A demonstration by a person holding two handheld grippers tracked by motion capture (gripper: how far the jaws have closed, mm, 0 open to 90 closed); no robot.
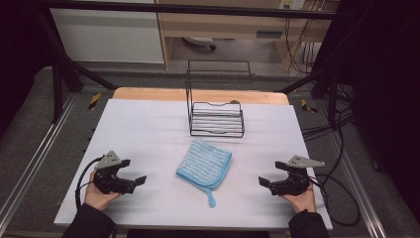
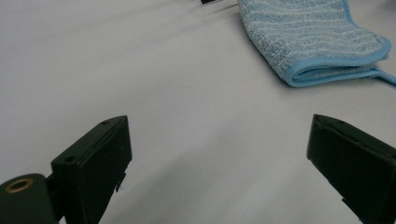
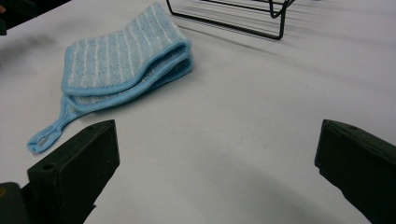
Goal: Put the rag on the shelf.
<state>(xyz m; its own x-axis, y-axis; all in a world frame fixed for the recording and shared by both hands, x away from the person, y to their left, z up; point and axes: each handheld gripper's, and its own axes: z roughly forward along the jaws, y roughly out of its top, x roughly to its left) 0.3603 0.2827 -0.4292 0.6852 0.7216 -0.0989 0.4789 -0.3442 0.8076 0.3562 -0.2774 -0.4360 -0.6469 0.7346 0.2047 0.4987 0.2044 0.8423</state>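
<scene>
You face a desk [image 1: 148, 124] under a white cover, its wooden edge showing at the far side. Beyond it stands a pale wooden cabinet [image 1: 223, 22], cables [image 1: 297, 44] hang at right, and a dark frame [image 1: 64, 74] surrounds you.

No text, label, brand or number can be read anywhere. The only signs are yellow-and-black hazard stripes [image 1: 94, 100] on the floor frame at about 10 o'clock from the table [image 1: 148, 129], and a matching patch [image 1: 308, 105] at about 2 o'clock. A pale label [image 1: 269, 34] on the wooden bench at 12 o'clock is too small to read.
</scene>
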